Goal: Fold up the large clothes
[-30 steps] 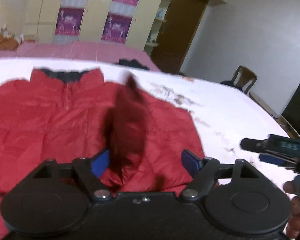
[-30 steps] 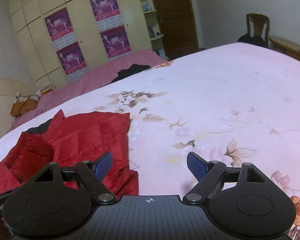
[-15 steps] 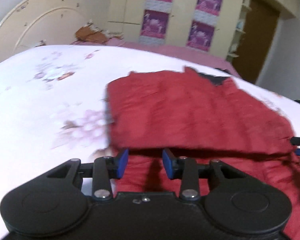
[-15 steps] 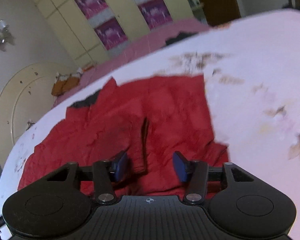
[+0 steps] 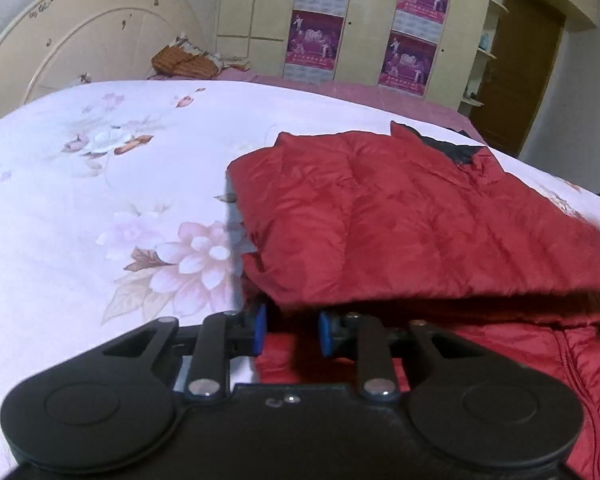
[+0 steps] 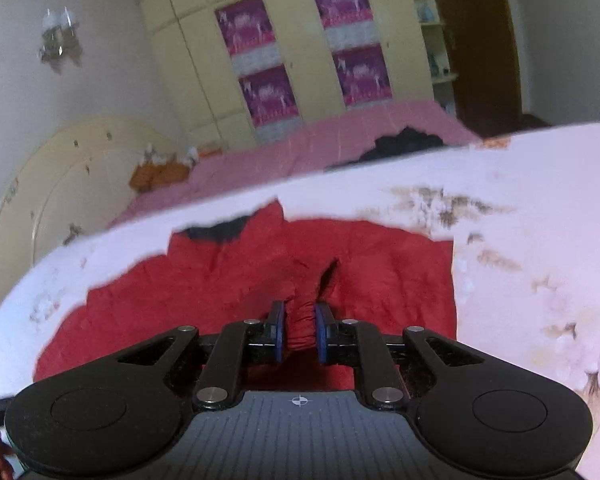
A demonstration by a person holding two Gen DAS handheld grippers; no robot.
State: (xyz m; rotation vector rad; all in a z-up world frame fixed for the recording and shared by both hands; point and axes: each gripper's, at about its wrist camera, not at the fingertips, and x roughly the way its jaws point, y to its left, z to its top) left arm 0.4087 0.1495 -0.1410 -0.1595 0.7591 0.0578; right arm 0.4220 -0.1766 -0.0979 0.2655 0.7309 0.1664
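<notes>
A quilted, glossy red puffer jacket (image 5: 400,216) lies on a floral bedsheet (image 5: 100,184). The right claw (image 6: 299,334) is closing on a bunched fold of it. The left claw (image 5: 291,330) is narrowing at its hem, at six o'clock.

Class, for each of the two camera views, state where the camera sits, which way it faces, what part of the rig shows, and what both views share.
Left wrist: on the left gripper, looking down along its closing fingers at the folded red puffer jacket; fabric lies between them.
Right wrist: on the right gripper, facing the jacket, its closing fingers pinching a red fold.
Shared: jacket, floral bedsheet, postered wardrobe, headboard.
</notes>
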